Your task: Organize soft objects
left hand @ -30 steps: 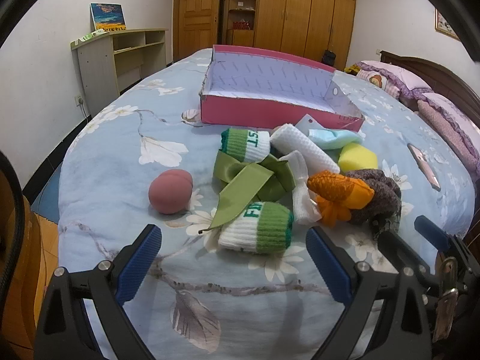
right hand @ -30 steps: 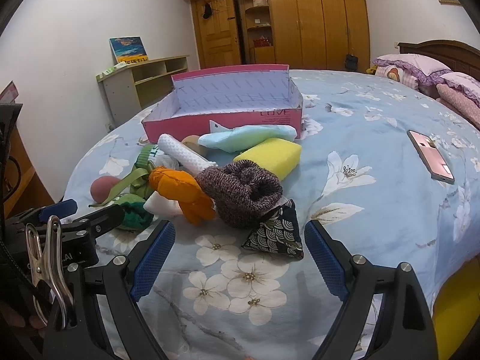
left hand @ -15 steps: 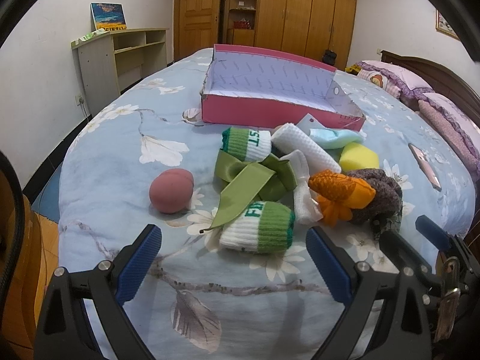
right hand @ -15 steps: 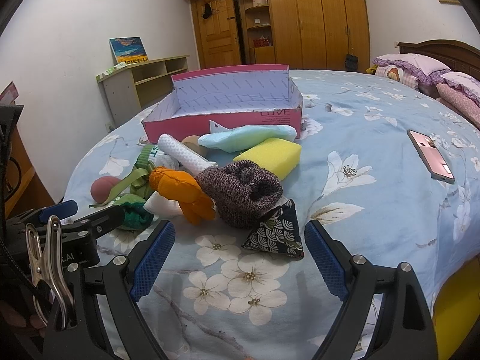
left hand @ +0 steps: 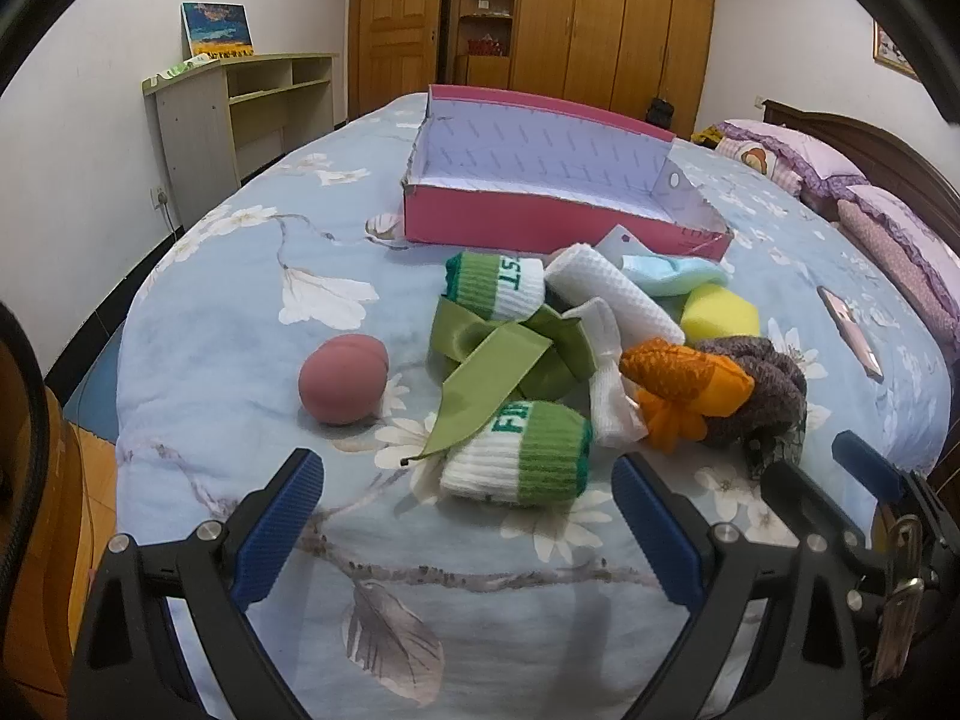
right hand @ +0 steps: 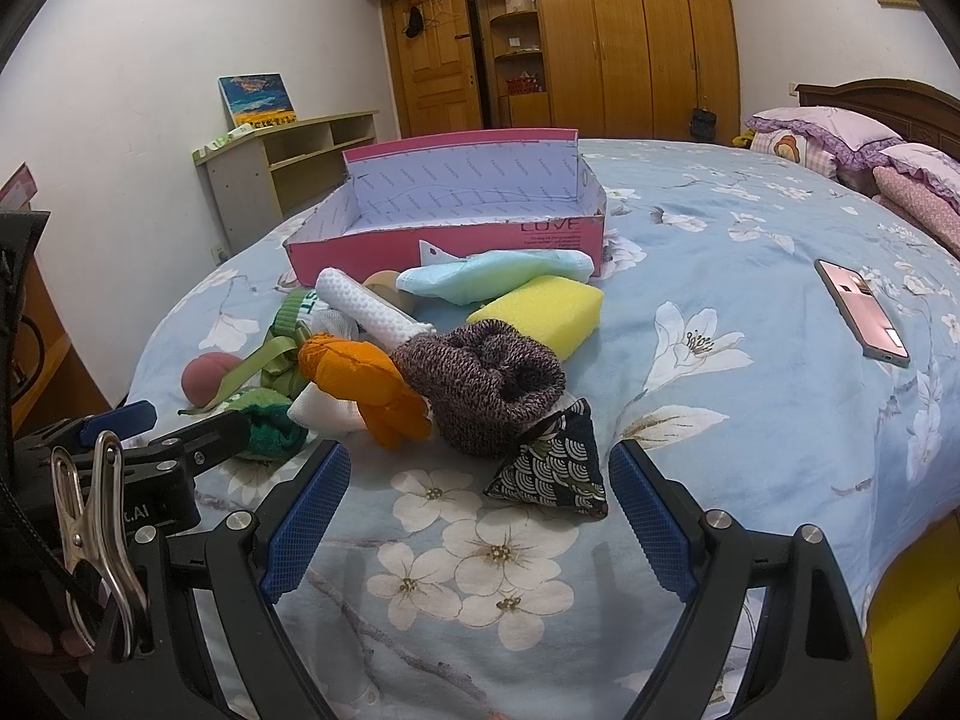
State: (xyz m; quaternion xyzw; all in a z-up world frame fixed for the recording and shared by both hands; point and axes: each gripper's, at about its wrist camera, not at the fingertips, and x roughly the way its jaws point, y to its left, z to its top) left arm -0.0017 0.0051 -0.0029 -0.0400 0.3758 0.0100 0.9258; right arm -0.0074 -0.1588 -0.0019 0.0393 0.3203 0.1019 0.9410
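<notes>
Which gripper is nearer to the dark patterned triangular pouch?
Right. The right gripper has the patterned pouch lying just ahead between its open fingers. The left gripper faces the green-and-white sock, with the pouch off to its right.

A bed [right hand: 750,312] with a pale blue floral cover fills the view. At the bottom, the right claw [right hand: 474,510] stands wide apart with nothing between its blue pads [right hand: 303,525]. Just beyond it lies a dark patterned pouch [right hand: 552,471], touching a brown knitted roll [right hand: 486,384]. To the left sit an orange cloth bundle [right hand: 366,384], green ribbon [right hand: 264,360] and a pink ball [right hand: 207,378]. Behind them are a yellow sponge [right hand: 540,312], a light blue cloth [right hand: 492,279] and a white roll [right hand: 366,306]. A pink open box [right hand: 444,246] stands farther back. A pink phone [right hand: 861,312] lies well apart on the right. The left claw [right hand: 174,432] shows at the lower left edge.
</notes>
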